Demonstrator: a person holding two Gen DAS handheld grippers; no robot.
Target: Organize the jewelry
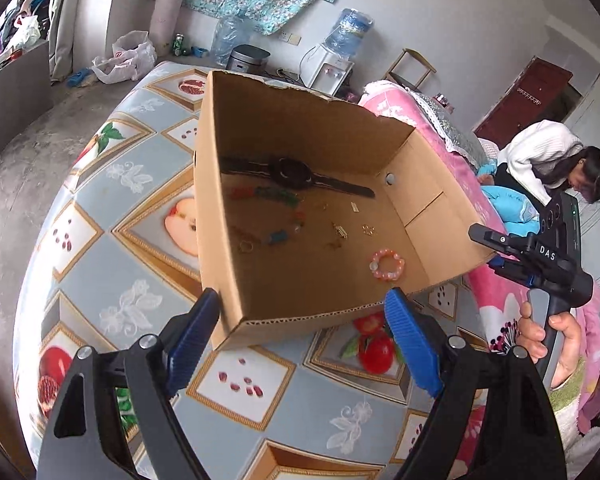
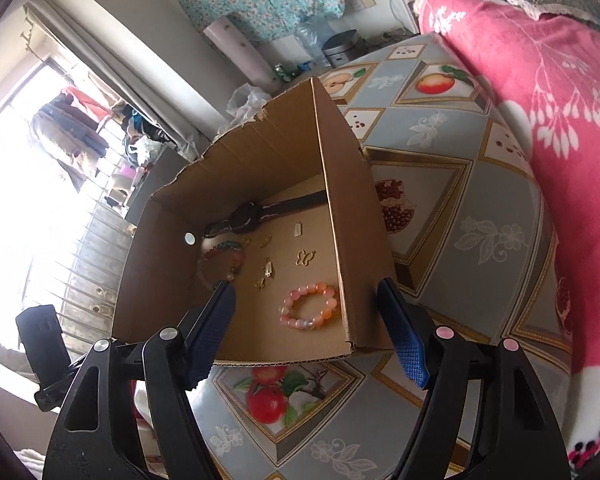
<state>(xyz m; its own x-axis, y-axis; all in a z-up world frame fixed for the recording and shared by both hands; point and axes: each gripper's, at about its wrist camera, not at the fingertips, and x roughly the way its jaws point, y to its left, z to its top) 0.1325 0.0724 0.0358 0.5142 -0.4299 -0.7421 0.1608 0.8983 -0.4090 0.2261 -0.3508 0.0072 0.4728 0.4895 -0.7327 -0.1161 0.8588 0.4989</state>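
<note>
An open cardboard box (image 1: 256,216) (image 2: 352,220) stands on the table. Inside lie a black watch (image 1: 296,174) (image 2: 246,216), a pink bead bracelet (image 1: 387,265) (image 2: 309,306), a multicoloured bead bracelet (image 1: 284,200) (image 2: 224,258) and several small gold pieces (image 1: 340,232) (image 2: 305,258). My left gripper (image 1: 304,312) is open and empty, just outside the box's near wall. My right gripper (image 2: 306,308) is open and empty, its fingers (image 2: 400,332) straddling the box's near corner above the pink bracelet. The right gripper also shows in the left wrist view (image 1: 500,244), beside the box's right wall.
The table wears a grey fruit-print cloth (image 1: 112,200) (image 2: 460,208). A pink blanket (image 2: 560,120) covers a bed to the right. A person in white (image 1: 552,160) sits beyond the bed. Water jugs (image 1: 350,30) and bags stand on the floor behind.
</note>
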